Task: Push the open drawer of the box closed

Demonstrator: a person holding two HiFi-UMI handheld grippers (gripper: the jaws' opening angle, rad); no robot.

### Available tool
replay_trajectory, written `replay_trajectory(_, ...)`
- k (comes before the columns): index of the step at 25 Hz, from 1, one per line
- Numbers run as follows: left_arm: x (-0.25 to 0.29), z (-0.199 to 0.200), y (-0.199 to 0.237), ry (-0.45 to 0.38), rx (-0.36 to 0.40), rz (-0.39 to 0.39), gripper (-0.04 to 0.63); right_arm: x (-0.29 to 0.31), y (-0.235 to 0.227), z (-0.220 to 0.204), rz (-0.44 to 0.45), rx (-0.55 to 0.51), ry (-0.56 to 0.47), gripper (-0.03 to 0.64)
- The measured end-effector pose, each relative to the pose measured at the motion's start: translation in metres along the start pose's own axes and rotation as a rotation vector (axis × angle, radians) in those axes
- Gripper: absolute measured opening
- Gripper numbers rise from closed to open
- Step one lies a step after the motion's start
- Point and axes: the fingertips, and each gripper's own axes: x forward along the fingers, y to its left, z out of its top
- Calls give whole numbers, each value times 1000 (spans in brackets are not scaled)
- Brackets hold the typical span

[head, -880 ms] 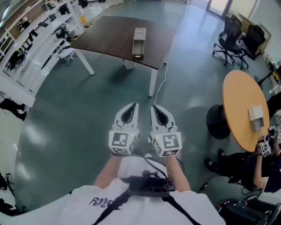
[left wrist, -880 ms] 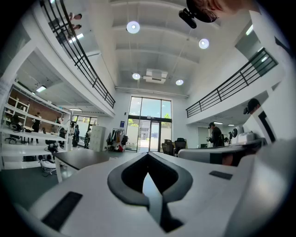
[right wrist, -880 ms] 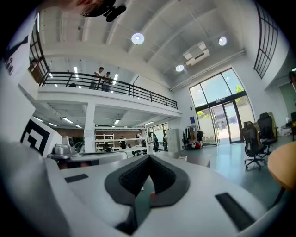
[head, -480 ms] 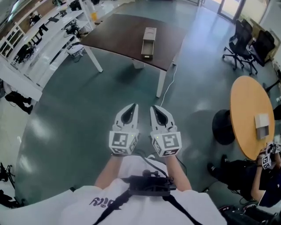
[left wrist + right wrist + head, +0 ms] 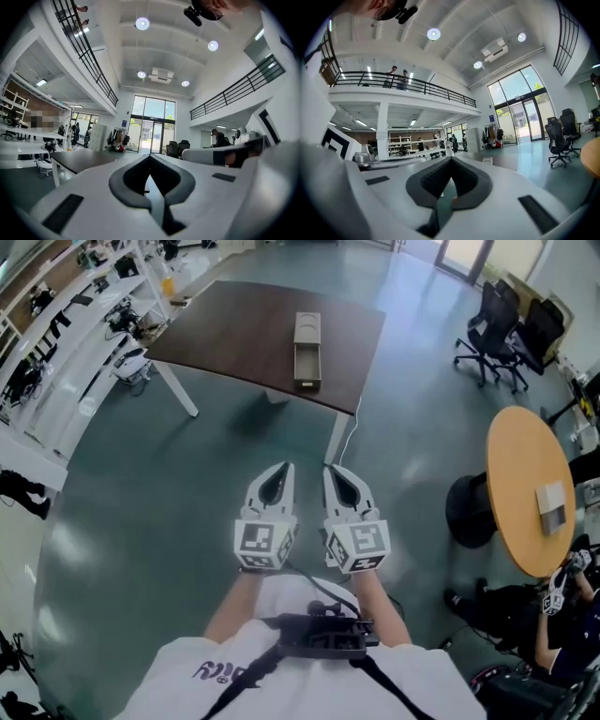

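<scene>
A long beige box (image 5: 306,338) lies on a dark brown table (image 5: 244,329) far ahead in the head view, its drawer (image 5: 307,367) pulled out toward me. My left gripper (image 5: 284,466) and right gripper (image 5: 335,469) are held side by side in front of my chest, well short of the table, over the green floor. Both have their jaws together with nothing between them. In the left gripper view the left gripper (image 5: 149,157) points at the table edge (image 5: 84,159). The right gripper (image 5: 451,159) faces the hall in its own view.
A round wooden table (image 5: 527,488) with a small grey box (image 5: 549,500) stands at the right, with a seated person (image 5: 553,615) beside it. Black office chairs (image 5: 502,320) are at the far right. White benches (image 5: 66,343) line the left. A cable (image 5: 349,423) hangs off the brown table.
The view has shifted: the brown table and box now sit slightly left and lower than half a second ago. Both grippers stay in the same place, side by side.
</scene>
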Motion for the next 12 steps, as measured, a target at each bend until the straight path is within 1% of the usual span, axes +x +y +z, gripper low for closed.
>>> replay_trajectory(4, 17, 7, 27, 7, -5, -48, 9, 35, 8, -2, -39, 4, 13, 5)
replay_trajectory(6, 22, 10, 40, 9, 7, -62, 9, 47, 15, -5, -48, 8, 24, 5)
replay_trajectory(8, 28, 10, 52, 9, 19, -64, 9, 59, 20, -10, -51, 1, 42, 5)
replay_trajectory(12, 36, -4, 69, 44, -5, -62, 9, 72, 20, -14, -61, -4, 63, 5)
